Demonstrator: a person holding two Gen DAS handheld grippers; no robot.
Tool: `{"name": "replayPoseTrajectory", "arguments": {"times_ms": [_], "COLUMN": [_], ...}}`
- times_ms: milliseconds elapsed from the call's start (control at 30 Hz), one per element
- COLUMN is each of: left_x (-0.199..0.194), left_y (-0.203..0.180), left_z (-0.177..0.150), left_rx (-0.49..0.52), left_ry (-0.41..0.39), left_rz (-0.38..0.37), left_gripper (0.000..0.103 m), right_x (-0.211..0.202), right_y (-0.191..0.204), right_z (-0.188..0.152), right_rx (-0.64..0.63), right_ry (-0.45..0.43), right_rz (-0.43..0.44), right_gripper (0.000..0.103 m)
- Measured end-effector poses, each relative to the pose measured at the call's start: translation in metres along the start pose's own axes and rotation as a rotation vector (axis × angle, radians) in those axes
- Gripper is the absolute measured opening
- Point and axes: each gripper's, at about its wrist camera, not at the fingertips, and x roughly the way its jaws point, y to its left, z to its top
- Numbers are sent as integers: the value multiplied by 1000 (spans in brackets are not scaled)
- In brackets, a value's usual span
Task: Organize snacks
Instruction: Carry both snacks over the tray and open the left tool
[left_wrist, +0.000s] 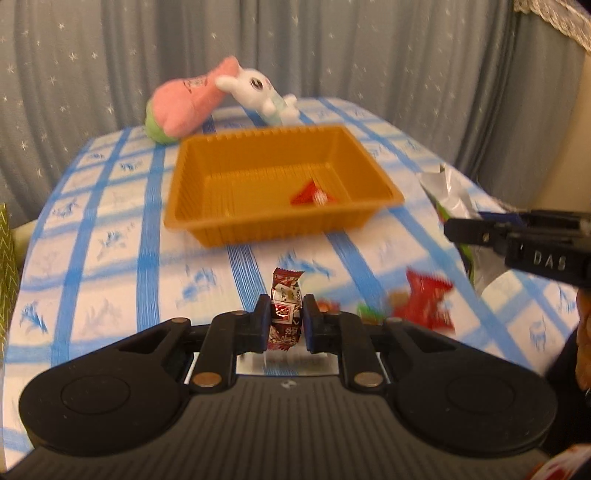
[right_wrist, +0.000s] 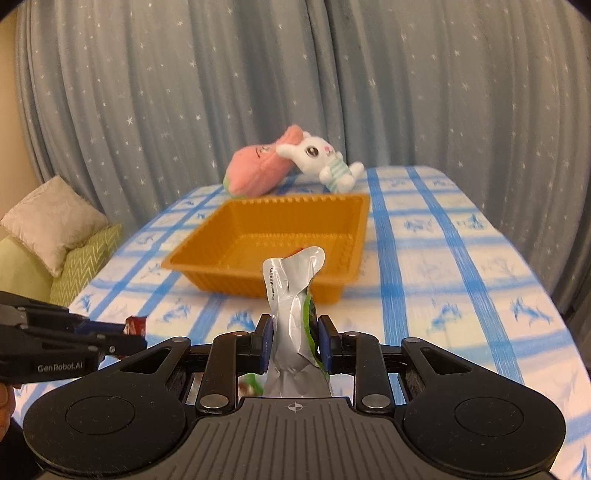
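Note:
My left gripper (left_wrist: 286, 319) is shut on a dark red wrapped candy (left_wrist: 286, 299), held upright above the tablecloth, short of the orange tray (left_wrist: 229, 155). One red candy (left_wrist: 312, 194) lies inside that tray. More red and green candies (left_wrist: 424, 301) lie blurred on the cloth to the right. My right gripper (right_wrist: 295, 334) is shut on the neck of a silver and green snack bag (right_wrist: 291, 291), lifted in front of the orange tray (right_wrist: 255, 269). The left gripper (right_wrist: 122, 338) shows at the left edge with the candy (right_wrist: 135, 325) at its tip. In the left wrist view the right gripper's side shows at the right edge.
A pink plush (left_wrist: 184, 103) and a white rabbit plush (left_wrist: 258, 90) lie behind the tray. A blue-checked cloth (right_wrist: 443, 258) covers the table, and a grey star curtain hangs behind. A green sofa with a cushion (right_wrist: 48, 221) stands to the left.

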Motion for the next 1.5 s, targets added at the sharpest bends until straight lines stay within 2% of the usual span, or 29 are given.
{"name": "replayPoseTrajectory", "arguments": {"times_ms": [200, 500, 733, 900, 1300, 1333, 1367, 1400, 1500], "left_x": [14, 54, 92, 113, 138, 139, 139, 138, 135], "left_y": [12, 31, 49, 57, 64, 64, 64, 65, 70], "left_z": [39, 81, 85, 90, 93, 93, 93, 93, 92], "left_rx": [-29, -80, -148, -155, -159, -155, -153, -150, -161], "left_ry": [-62, -123, -100, -80, -60, -61, -64, -66, -73], "left_rz": [5, 25, 46, 67, 69, 72, 82, 88, 103], "left_gripper": [16, 16, 16, 16, 17, 18, 25, 28, 29], "right_x": [25, 74, 123, 153, 179, 178, 178, 178, 177], "right_y": [7, 1, -3, -11, -23, -23, -24, -24, -25], "right_z": [33, 77, 95, 98, 93, 93, 93, 93, 93], "right_rx": [-29, 12, 29, 56, 93, 96, 96, 96, 108], "right_ry": [-39, -55, 2, 48, 110, 111, 112, 112, 113], "right_rz": [0, 14, 22, 14, 17, 19, 21, 20, 20], "right_gripper": [26, 26, 26, 26, 26, 26, 26, 26, 26]}}
